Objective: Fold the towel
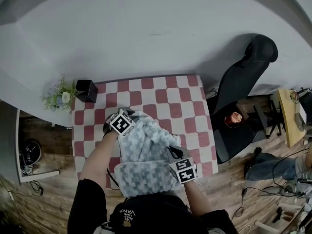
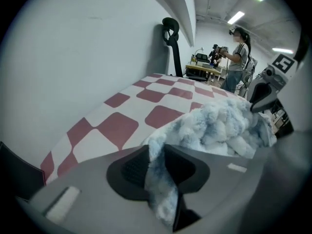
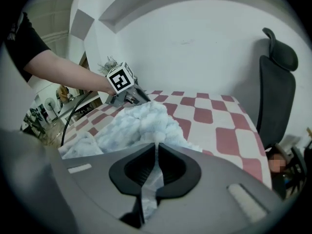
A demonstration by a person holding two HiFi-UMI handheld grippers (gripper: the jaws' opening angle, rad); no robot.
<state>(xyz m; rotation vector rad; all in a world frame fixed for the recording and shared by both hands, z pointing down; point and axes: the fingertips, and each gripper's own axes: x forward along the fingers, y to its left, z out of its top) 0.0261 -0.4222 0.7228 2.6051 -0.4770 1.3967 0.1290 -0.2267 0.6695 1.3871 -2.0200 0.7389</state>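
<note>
A fluffy pale blue-and-white towel (image 1: 146, 152) lies bunched on the near half of the red-and-white checked table (image 1: 185, 106), its near end hanging over the front edge. My left gripper (image 1: 127, 126) is at the towel's far left corner. In the left gripper view the jaws (image 2: 156, 155) are shut on a thick fold of towel (image 2: 219, 126). My right gripper (image 1: 173, 154) is at the towel's right side. In the right gripper view its jaws (image 3: 156, 152) pinch a thin edge of towel (image 3: 141, 123). Between the two grippers the towel is heaped up.
A black box (image 1: 87, 89) and a small bunch of flowers (image 1: 58, 97) stand at the table's far left corner. A black office chair (image 1: 243, 82) stands just right of the table. A white wall runs behind it. A person (image 2: 237, 57) stands far off in the room.
</note>
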